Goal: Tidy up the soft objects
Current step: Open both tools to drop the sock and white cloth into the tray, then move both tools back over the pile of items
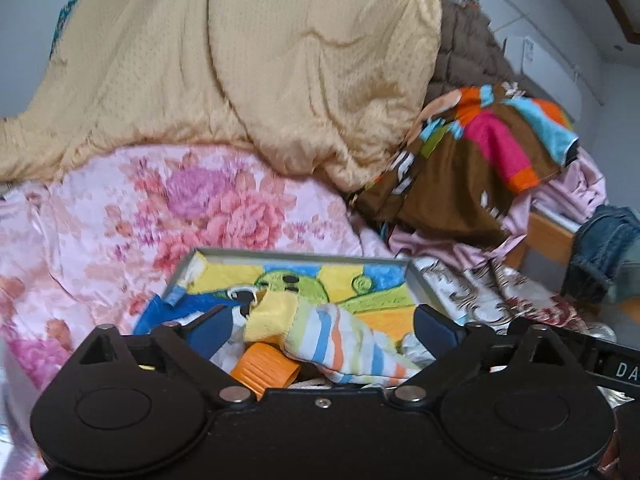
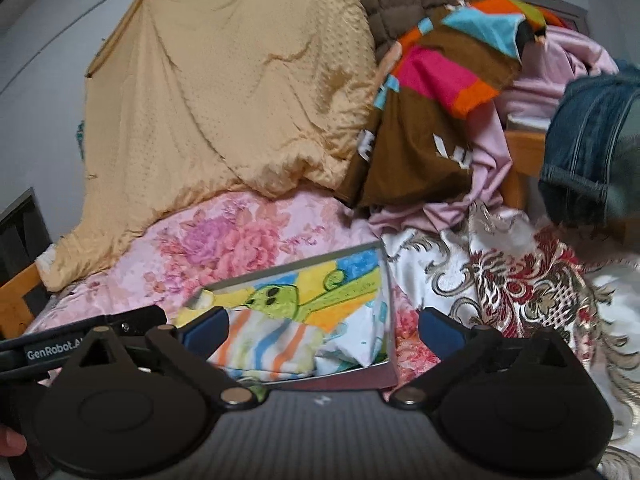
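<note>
On the pink floral bedspread (image 1: 208, 204) sits a grey tray (image 1: 300, 254) holding a striped cloth (image 1: 340, 340), long axis running lower-right. Left gripper (image 1: 324, 322) and right gripper (image 2: 324, 326) both gape wide, empty. Only the left view shows an orange piece (image 1: 264, 368).

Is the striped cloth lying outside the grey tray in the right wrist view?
No, the striped cloth lies inside the grey tray, on its colourful cartoon lining.
</note>
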